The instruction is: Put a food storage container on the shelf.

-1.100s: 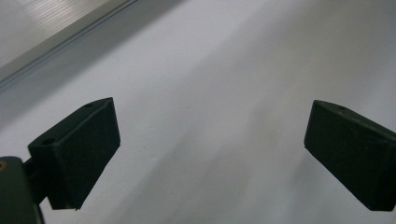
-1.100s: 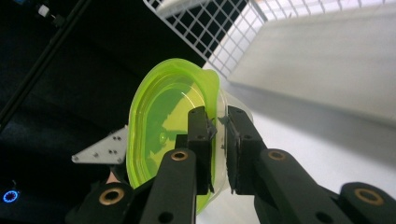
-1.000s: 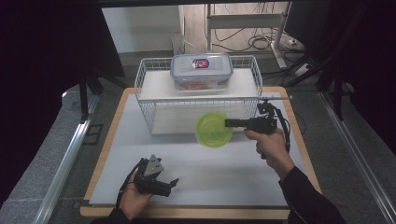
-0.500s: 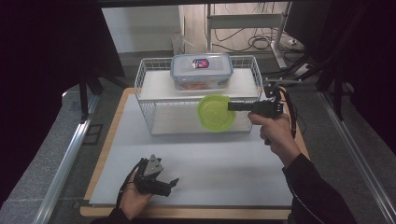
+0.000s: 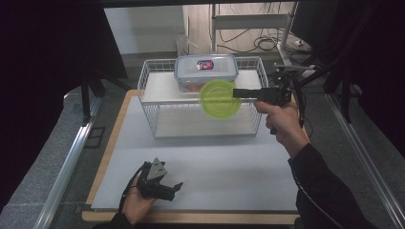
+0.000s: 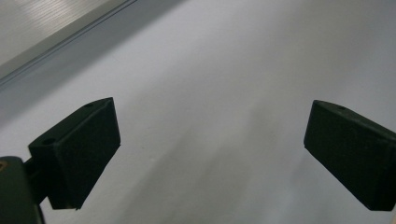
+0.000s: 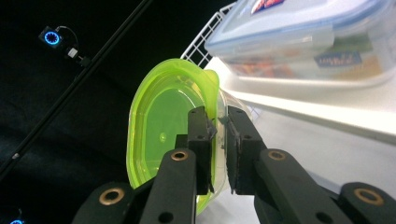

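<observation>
occluded: box front by lid | cut off: box

Your right tool is black and pistol-shaped, with a black cable looping from its rear past your wrist. Up close, its two black jaws ride on linkage arms pinned with brass-coloured rivets. Your left tool is black too, topped by a grey three-cornered plate, its jaws ending in blocky, textured black pads. You wear dark long sleeves.
</observation>
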`<state>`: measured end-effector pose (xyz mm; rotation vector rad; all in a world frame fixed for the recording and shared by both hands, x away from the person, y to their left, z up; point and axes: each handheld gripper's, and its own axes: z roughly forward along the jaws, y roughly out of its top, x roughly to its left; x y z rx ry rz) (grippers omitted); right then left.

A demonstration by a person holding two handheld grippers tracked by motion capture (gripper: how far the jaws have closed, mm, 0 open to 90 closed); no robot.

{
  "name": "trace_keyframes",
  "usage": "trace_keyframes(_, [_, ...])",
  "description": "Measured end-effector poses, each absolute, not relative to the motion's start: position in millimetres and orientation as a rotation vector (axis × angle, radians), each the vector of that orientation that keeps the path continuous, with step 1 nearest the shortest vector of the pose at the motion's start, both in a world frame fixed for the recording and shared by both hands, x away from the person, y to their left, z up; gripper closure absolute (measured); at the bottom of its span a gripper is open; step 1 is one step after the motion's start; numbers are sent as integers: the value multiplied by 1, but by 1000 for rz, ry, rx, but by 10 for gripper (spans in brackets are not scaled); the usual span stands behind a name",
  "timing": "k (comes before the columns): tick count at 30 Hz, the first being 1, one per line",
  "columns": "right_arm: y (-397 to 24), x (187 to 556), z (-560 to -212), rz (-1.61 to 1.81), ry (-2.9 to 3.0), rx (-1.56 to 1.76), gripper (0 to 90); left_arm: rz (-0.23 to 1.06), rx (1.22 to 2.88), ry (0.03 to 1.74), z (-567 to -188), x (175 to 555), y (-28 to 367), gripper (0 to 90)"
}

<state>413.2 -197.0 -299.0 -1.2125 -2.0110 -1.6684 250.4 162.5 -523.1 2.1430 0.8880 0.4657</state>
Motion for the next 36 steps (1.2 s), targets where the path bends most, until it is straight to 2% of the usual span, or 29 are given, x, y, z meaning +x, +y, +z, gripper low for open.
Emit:
trace_keyframes(16, [-193, 438, -269, -1720, -1997, -1278, 817, 459, 2143, 891, -523, 250, 162, 35])
trace_keyframes(36, [-165, 476, -238, -1756, -1984, -1388, 817, 417, 2118, 893, -523, 250, 163, 34])
